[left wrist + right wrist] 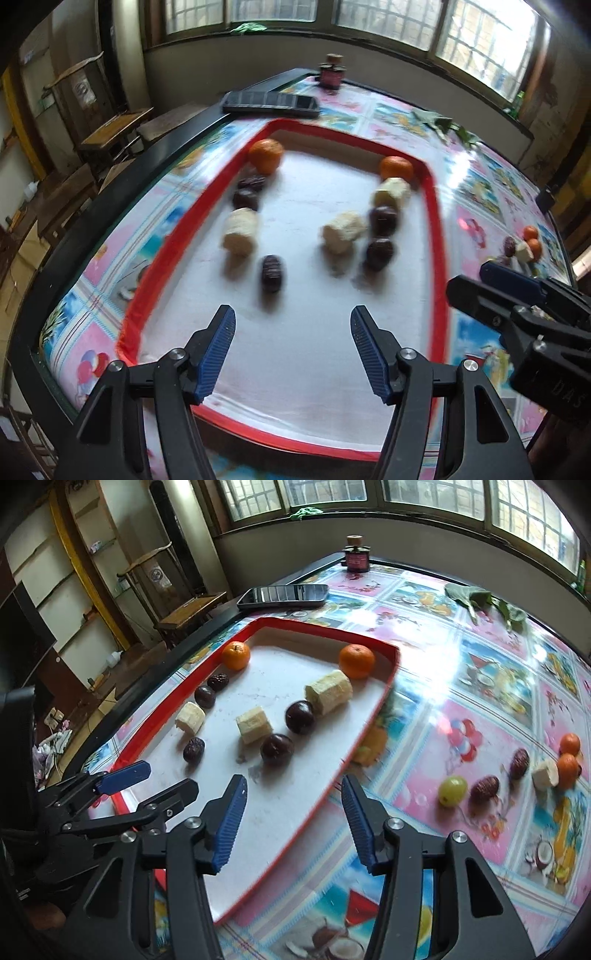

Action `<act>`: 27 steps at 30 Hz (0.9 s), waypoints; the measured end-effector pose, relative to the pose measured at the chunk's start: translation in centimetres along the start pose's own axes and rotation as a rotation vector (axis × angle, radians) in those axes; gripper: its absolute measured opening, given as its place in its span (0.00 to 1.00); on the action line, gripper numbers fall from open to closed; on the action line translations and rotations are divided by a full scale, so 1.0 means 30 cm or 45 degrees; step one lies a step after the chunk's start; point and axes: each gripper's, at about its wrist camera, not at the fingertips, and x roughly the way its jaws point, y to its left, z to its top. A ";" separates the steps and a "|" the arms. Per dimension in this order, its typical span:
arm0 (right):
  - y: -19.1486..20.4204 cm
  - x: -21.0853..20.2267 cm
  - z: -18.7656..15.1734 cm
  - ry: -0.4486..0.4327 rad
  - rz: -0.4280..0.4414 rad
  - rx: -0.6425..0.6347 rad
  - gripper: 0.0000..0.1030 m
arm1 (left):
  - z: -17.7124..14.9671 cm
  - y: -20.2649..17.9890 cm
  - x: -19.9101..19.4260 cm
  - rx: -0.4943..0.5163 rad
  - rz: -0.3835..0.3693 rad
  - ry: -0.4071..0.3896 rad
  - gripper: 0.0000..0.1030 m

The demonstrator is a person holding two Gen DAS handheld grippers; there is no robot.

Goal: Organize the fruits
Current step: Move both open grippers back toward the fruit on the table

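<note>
Both claws, left (293, 350) and right (293, 821), hang spread and empty over the near end of the red-rimmed tray (373, 722). In the tray lie dates, dark plums, banana pieces and two oranges (357, 661) at its far end. Right of the tray, a green grape (452, 791) rests on the surface (424, 709).

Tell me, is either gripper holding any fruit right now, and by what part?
Nothing is held. The left gripper and right gripper are both open and empty above the red tray.
</note>
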 end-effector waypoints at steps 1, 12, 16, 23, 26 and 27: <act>-0.014 -0.014 -0.010 -0.005 0.000 0.013 0.54 | 0.000 -0.031 -0.008 0.026 -0.009 -0.011 0.63; -0.296 -0.178 -0.129 -0.069 -0.116 0.198 0.57 | 0.007 -0.374 -0.015 0.270 -0.163 -0.016 0.63; -0.437 -0.226 -0.195 -0.065 -0.159 0.304 0.57 | 0.010 -0.479 0.027 0.342 -0.164 -0.006 0.63; -0.602 -0.271 -0.280 -0.068 -0.171 0.417 0.58 | 0.034 -0.590 0.132 0.378 -0.126 0.037 0.63; -0.654 -0.274 -0.305 -0.070 -0.151 0.457 0.58 | 0.042 -0.597 0.167 0.381 -0.114 0.057 0.63; -0.663 -0.272 -0.307 -0.068 -0.144 0.464 0.58 | 0.046 -0.593 0.174 0.376 -0.119 0.059 0.63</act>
